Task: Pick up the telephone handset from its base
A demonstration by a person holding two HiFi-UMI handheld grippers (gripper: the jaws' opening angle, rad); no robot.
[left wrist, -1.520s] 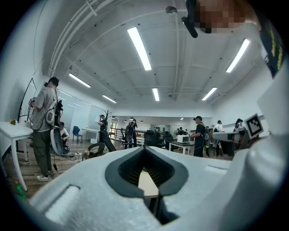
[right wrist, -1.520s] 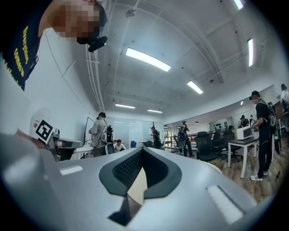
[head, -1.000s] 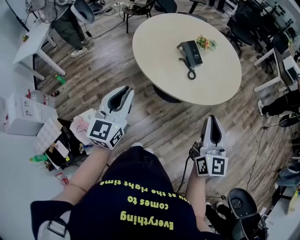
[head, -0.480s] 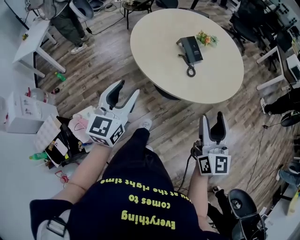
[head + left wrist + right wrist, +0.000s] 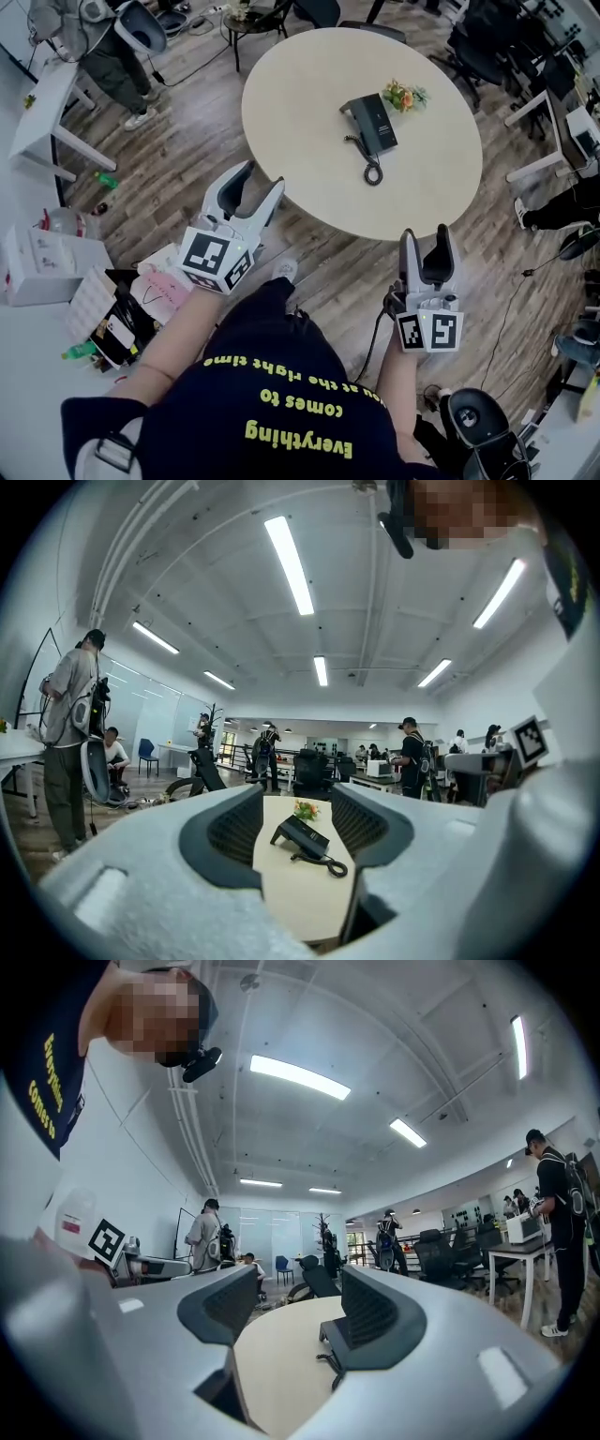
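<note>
Now, left gripper (image 5: pixel 262 175) wide, right (image 5: pixel 425 232) opening (empty)

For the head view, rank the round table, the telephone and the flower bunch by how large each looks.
Largest to smallest:
1. round table
2. telephone
3. flower bunch
The latter two rest on the table, so nearness hardly skews this.
</note>
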